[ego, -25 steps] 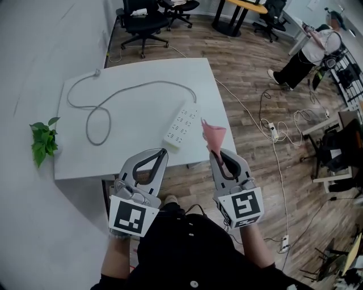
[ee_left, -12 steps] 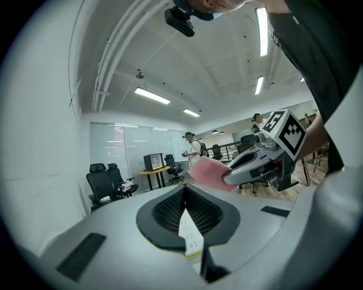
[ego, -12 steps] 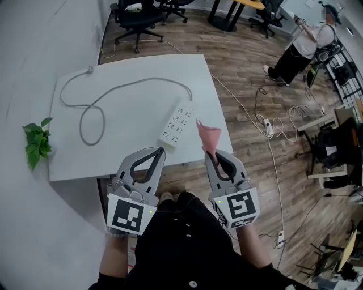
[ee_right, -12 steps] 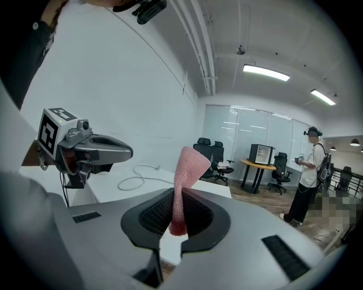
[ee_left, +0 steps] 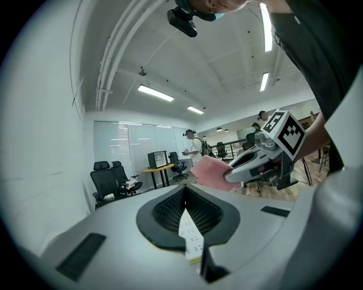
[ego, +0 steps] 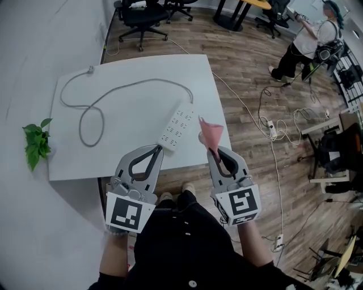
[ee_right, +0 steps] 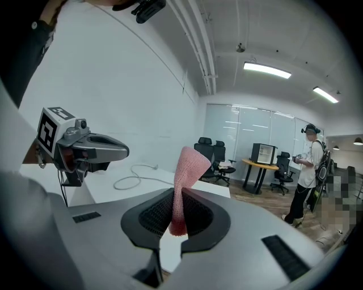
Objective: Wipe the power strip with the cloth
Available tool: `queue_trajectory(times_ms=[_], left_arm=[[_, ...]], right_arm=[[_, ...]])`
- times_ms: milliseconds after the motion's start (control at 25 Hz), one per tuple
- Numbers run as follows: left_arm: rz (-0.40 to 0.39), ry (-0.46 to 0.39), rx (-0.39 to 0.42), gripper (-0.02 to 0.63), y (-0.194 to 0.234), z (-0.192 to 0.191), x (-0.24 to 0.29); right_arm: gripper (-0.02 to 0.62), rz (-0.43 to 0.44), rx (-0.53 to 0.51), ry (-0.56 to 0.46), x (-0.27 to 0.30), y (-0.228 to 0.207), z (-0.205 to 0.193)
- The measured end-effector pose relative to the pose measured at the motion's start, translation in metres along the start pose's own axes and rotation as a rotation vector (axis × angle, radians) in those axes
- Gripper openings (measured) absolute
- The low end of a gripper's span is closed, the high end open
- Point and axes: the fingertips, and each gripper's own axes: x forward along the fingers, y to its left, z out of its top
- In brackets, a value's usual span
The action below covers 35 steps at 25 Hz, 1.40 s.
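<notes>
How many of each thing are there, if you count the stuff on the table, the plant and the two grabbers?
power strip: 1
pink cloth: 1
green plant: 1
grippers, the left gripper and the right gripper: 2
Total: 5

- Premises: an open-plan office or lab workroom.
- Flooring: brown wood-plank floor throughout, running between the workstations.
- Seating: black swivel office chairs on castor bases stand beyond the white rectangular work table.
- Furniture: a yellow-topped desk on a black base, with further chairs around it.
- Fixtures: long white ceiling strip lights and exposed ceiling conduit; a full-height frosted glass partition wall at the far end.
- Services: loose white cables trail over the floor.
- Occupancy: a standing person in a white top and dark trousers at the far side.
</notes>
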Motion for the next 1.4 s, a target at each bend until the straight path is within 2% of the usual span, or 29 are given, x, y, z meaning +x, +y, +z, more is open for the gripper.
queue_trajectory(times_ms=[160,720,1400], left_arm=[[0.014,0.011,-0.002,0.015,-0.004,0.003,0.013],[0.101,0.041,-0.02,0.014,0.0,0.002,0.033],[0.274,0.12,-0.042,0.014,0.004,-0.006,0.014]], right_arm=[[0.049,0.007,0.003,-0.028,0.003,-0.016,0.003],[0.049,0.063,-0.038,-0.002,0.04,-0.057,-0.009],[0.049,0.143,-0.11,0.13,0.117,-0.098,-0.063]])
